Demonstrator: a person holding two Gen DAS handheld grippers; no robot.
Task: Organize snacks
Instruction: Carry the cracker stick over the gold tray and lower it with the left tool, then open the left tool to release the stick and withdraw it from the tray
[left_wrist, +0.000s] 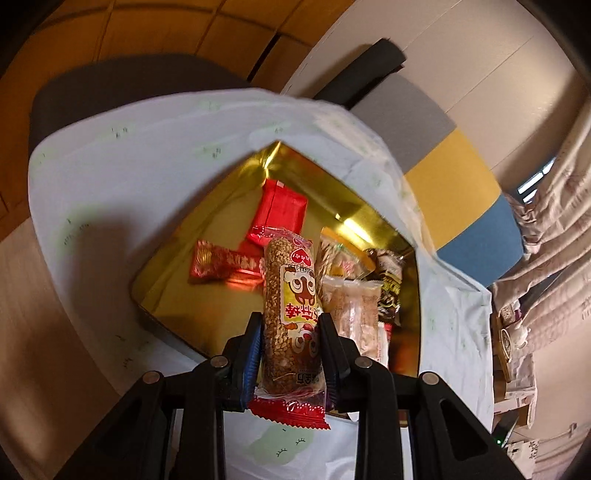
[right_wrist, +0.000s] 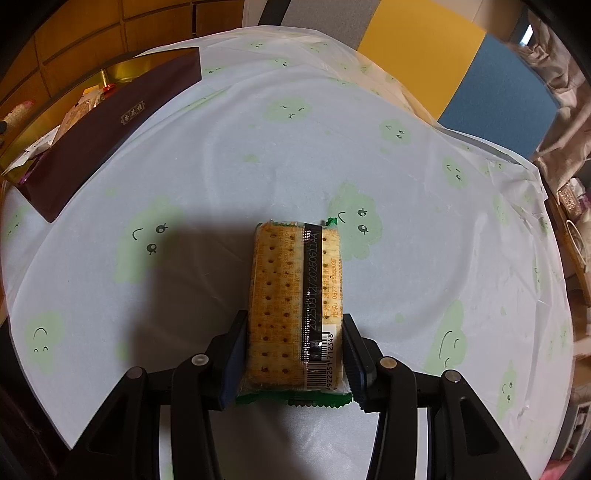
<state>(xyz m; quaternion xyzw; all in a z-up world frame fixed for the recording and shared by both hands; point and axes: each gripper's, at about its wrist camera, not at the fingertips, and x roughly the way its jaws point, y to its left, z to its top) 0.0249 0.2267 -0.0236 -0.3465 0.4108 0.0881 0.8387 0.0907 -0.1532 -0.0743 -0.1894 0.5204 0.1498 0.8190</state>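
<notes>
My left gripper (left_wrist: 291, 323) is shut on a sesame stick snack (left_wrist: 290, 295) in clear wrap with red ends, held above the open gold-lined box (left_wrist: 177, 273). In the box lie a red packet (left_wrist: 279, 212), a red bar (left_wrist: 223, 264), a clear-wrapped biscuit pack (left_wrist: 354, 310) and a dark wrapped snack (left_wrist: 388, 288). My right gripper (right_wrist: 294, 321) is shut on a cracker pack (right_wrist: 291, 306) with green edges, held over the tablecloth (right_wrist: 424, 229). The box (right_wrist: 110, 114) shows far left in the right wrist view, its dark side facing me.
The round table carries a white cloth (left_wrist: 110, 166) with green cloud faces. A dark chair (left_wrist: 110, 88) stands behind the table. Coloured wall panels (right_wrist: 424, 40) and cluttered shelves (left_wrist: 517, 332) lie to the right.
</notes>
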